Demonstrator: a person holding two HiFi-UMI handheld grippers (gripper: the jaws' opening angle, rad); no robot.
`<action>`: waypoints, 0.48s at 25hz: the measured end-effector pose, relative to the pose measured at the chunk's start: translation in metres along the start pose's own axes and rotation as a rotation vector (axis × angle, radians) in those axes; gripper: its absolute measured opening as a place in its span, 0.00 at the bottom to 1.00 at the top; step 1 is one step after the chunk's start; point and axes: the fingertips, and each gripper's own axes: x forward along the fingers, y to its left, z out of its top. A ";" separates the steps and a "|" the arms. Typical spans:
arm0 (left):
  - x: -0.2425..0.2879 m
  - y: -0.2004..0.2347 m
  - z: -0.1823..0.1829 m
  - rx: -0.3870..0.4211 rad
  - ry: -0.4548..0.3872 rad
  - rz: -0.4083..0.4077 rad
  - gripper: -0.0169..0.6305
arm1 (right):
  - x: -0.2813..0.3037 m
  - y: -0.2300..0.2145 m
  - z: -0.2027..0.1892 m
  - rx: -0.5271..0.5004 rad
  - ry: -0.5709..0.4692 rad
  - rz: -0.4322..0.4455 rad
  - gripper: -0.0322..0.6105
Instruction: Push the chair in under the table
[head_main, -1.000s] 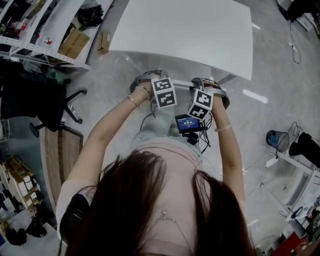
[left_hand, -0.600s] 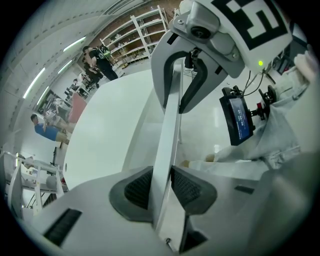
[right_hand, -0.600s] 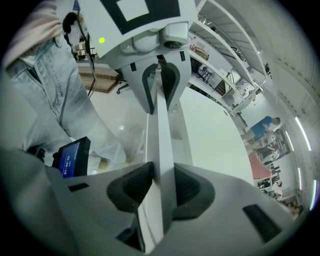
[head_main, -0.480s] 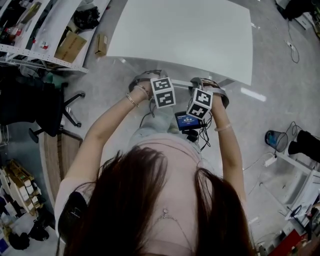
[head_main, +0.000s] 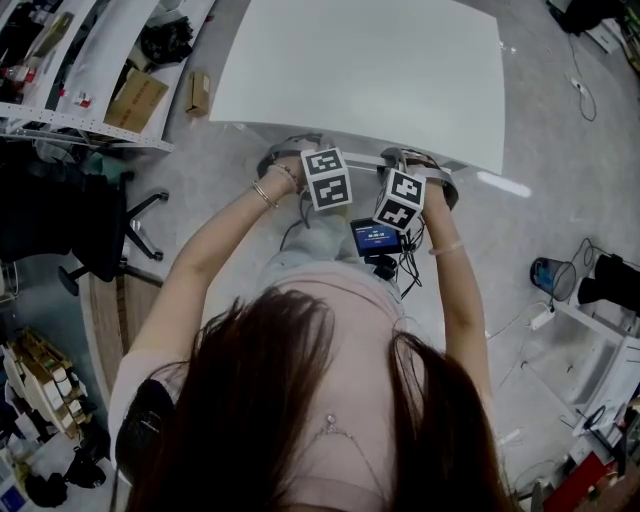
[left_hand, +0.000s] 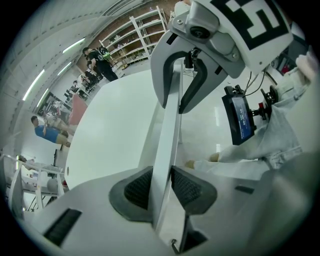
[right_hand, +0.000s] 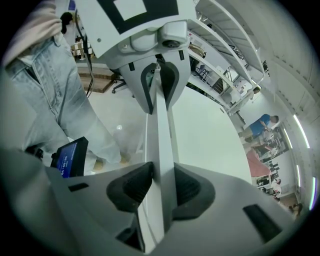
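Head view, looking steeply down over my own hair and arms: the white tabletop (head_main: 370, 70) lies ahead of me. The top rail (head_main: 362, 161) of the chair runs just beside the tabletop's near edge. I judge the chair to be nearly home, with most of it probably already under.

To finish well, I should push with both hands evenly, so the rail stays parallel to the tabletop's edge and the chair does not swing to one side. The push should be level, not downward, and slow. My knuckles and both marker cubes are very close to the edge and could strike it.

Left gripper view: my left tool (left_hand: 161, 187) is clamped on the thin white rail. Its ribbed pads (left_hand: 137, 187) press on either face, and the jaws are only as far apart as the rail is thick.

Right gripper view: my right tool (right_hand: 161, 187) grips the same rail in the same way, pads (right_hand: 187, 187) tight against it. Along the rail, each view shows the other tool also clamped on it.
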 end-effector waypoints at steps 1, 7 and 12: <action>0.001 0.002 0.000 0.001 -0.001 0.000 0.21 | 0.001 -0.002 -0.001 0.002 0.003 0.001 0.25; 0.005 0.016 -0.001 0.010 -0.004 -0.001 0.21 | 0.009 -0.015 0.001 0.010 0.008 -0.001 0.25; 0.007 0.025 -0.002 0.019 -0.005 -0.006 0.21 | 0.012 -0.024 0.002 0.015 0.012 -0.008 0.25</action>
